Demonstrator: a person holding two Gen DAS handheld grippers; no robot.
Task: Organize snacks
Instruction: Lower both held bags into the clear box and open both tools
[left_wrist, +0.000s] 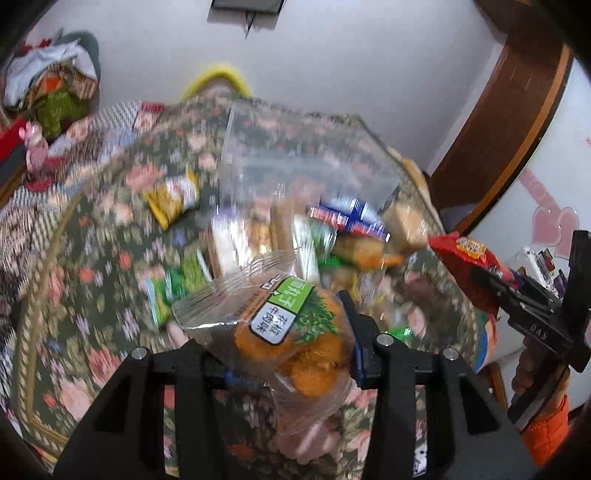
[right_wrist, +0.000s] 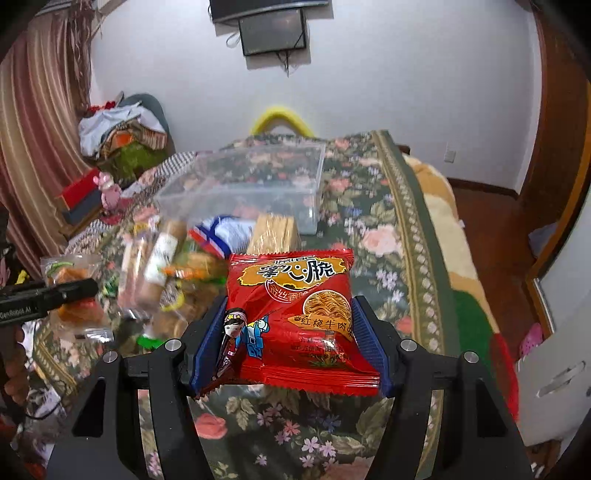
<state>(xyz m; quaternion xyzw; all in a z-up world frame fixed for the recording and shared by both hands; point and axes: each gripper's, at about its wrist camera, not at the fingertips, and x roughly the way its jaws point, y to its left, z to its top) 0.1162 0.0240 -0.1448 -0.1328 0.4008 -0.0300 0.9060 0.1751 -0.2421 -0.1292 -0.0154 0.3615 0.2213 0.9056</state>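
You are gripping one snack in each hand. Your left gripper (left_wrist: 280, 354) is clamping a clear packet of orange snacks (left_wrist: 295, 332) with a green label, its jaws closed on the packet's sides. Your right gripper (right_wrist: 290, 347) is closed on a red noodle-snack packet (right_wrist: 295, 317), the blue pads pressing both of its side edges. Both packets are hanging above the floral cloth (right_wrist: 369, 229), clear of the snack pile (right_wrist: 177, 258) that is lying near the cloth's middle.

The clear plastic bin (right_wrist: 258, 177) is sitting beyond the pile, toward the far edge of the cloth, and it looks empty, so it is likely where these are going. Keep both packets high enough to pass over the pile and over the bin's near wall, and release only once each one is inside the rim. The red packet is being held by its crinkly edges, so avoid jerking it.

You are getting open room on the right: the cloth there is bare up to its bordered right edge. The left side is cluttered, and your two grippers are working near each other, so feed the bin one hand at a time.
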